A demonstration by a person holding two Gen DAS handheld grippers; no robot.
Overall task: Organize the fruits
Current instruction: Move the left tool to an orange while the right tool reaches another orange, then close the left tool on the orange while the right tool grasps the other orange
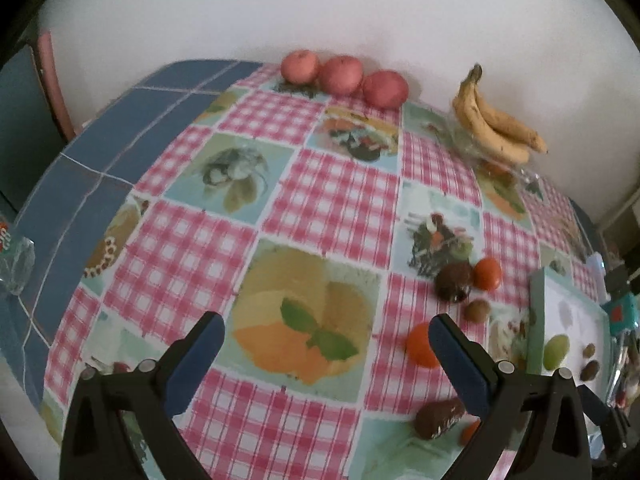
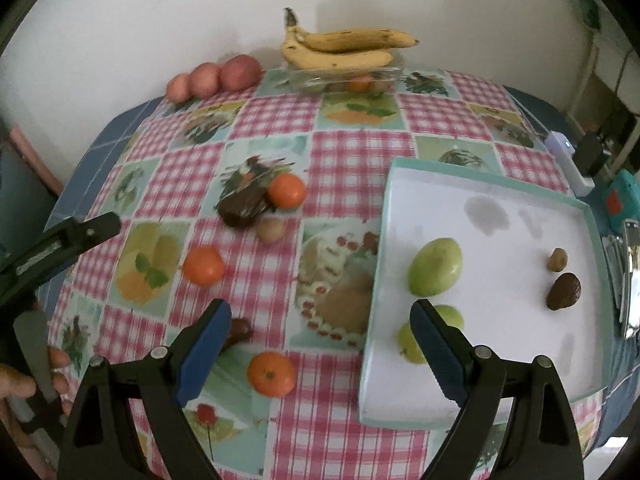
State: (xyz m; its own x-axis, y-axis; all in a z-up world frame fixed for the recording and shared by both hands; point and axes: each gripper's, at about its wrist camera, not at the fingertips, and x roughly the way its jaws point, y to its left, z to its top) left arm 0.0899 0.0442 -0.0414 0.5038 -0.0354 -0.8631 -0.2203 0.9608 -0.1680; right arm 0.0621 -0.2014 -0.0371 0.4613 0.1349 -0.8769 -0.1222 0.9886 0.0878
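Partly sorted: green round fruits (image 2: 435, 266) and brown ones (image 2: 563, 291) inside shallow white tray with teal rim (image 2: 476, 174); orange tangerines (image 2: 272, 373) left of tray on tablecloth; left gripper (image 1: 326, 360) and right gripper (image 2: 320, 344) wide, empty.

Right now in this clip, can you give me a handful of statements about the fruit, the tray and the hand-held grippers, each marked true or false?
1. Three red apples sit in a row by the wall. True.
2. The bananas lie inside the white tray. False: they rest on a clear container at the far edge of the table.
3. The right hand-held gripper is shut on a tangerine. False: it is open and empty, above the tangerine on the cloth.
4. Green fruits are in the tray. True.
5. The left hand-held gripper holds an apple. False: it is open, holding nothing.
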